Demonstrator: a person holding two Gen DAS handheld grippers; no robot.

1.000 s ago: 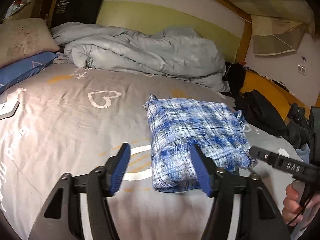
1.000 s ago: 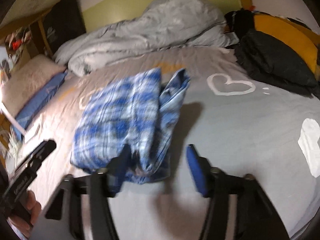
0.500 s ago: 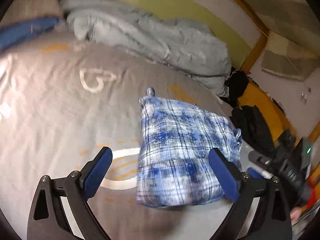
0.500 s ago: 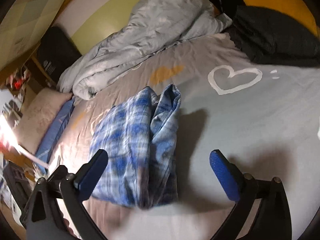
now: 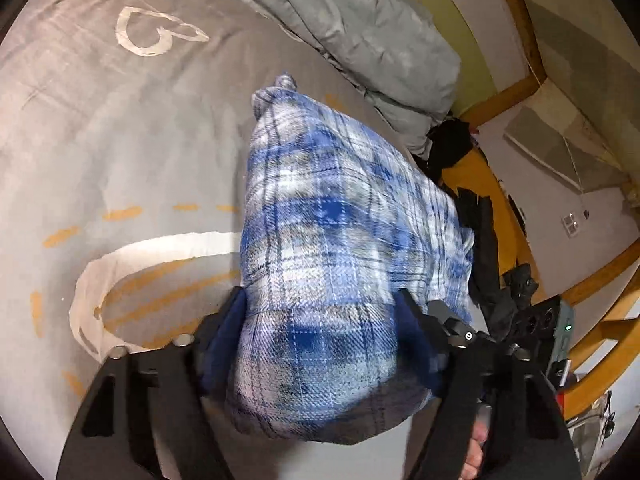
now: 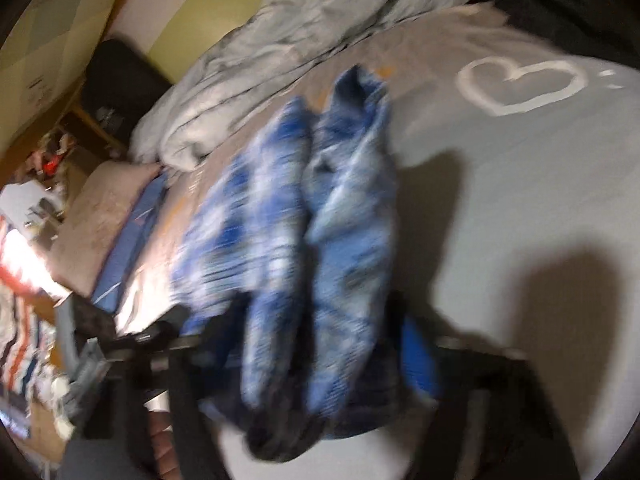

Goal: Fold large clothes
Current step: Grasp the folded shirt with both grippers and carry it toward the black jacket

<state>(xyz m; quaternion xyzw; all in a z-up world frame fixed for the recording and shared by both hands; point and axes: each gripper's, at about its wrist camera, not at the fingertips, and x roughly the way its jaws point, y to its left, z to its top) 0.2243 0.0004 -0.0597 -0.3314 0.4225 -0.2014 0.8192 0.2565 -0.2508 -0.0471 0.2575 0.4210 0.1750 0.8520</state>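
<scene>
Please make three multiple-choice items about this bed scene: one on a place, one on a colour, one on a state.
1. Where does the crumpled duvet lie?
A. under the plaid garment
B. at the far side of the bed, beyond the garment
C. on the floor

2. What colour is the heart outline printed on the bed cover?
A. white
B. red
C. black

3. How is the plaid garment now?
A. spread out flat
B. on a hanger
C. folded into a bundle

Key: 1 B, it is bunched by the wall; 2 A, pale line on grey; 3 C, stacked layers show.

left gripper (image 5: pixel 320 344): closing round folded plaid shirt (image 5: pixel 340 248) | on grey bedsheet (image 5: pixel 120 160)
</scene>
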